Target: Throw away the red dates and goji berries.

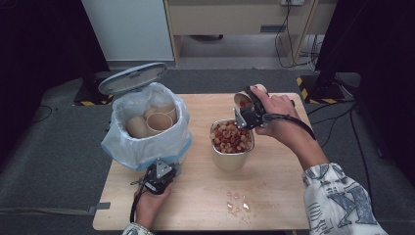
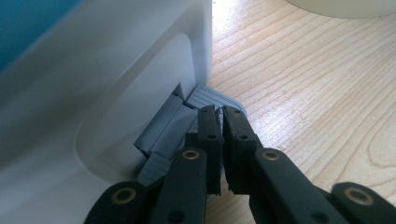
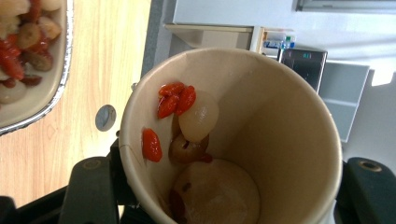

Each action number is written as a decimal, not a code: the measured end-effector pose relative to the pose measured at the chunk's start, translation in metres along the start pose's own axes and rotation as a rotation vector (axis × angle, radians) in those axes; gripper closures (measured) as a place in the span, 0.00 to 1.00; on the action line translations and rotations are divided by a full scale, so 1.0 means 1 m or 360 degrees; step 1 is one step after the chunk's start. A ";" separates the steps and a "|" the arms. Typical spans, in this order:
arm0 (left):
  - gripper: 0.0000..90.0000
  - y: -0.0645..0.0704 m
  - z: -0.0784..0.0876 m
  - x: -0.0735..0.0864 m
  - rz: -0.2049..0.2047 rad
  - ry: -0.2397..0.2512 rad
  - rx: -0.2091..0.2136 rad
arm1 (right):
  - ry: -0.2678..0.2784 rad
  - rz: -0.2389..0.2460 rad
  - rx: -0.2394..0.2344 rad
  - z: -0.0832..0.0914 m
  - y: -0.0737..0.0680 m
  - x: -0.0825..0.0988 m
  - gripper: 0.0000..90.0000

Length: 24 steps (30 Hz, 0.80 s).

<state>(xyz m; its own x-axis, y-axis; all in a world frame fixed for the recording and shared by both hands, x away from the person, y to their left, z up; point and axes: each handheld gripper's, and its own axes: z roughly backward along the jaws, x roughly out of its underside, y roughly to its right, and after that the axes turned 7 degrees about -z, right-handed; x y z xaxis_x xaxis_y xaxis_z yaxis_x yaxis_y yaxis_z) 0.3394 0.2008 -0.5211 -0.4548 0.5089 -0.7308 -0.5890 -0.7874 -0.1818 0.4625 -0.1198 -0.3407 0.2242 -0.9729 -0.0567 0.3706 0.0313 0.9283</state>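
My right gripper (image 1: 247, 106) is shut on a tan paper cup (image 1: 243, 99), held tilted on its side above the far edge of a foil container (image 1: 230, 159) heaped with red and pale dried fruit. In the right gripper view the cup (image 3: 280, 140) sits between the jaws of my right gripper (image 3: 229, 196), with a few fruit pieces (image 3: 187, 121) clinging inside. My left gripper (image 1: 165, 166) is low at the front foot of the white pedal bin (image 1: 147, 147). Its jaws are shut (image 2: 222, 112), tips resting on the grey pedal (image 2: 210, 95).
The bin's lid (image 1: 132, 77) stands open and paper cups (image 1: 159, 120) lie inside the white bag. Small spilled bits (image 1: 237, 205) lie on the wooden table (image 1: 284, 196) near its front edge. Dark floor surrounds the table.
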 end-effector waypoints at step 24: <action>0.95 0.000 0.000 0.000 0.0001 0.0001 0.0002 | 0.0130 -0.0533 -0.0059 0.006 0.023 0.021 0.37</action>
<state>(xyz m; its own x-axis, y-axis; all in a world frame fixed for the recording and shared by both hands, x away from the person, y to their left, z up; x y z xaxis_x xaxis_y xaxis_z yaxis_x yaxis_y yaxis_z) 0.3395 0.2010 -0.5211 -0.4547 0.5080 -0.7316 -0.5895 -0.7874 -0.1803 0.4704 -0.1412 -0.3181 0.1551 -0.9090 -0.3868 0.4679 -0.2772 0.8392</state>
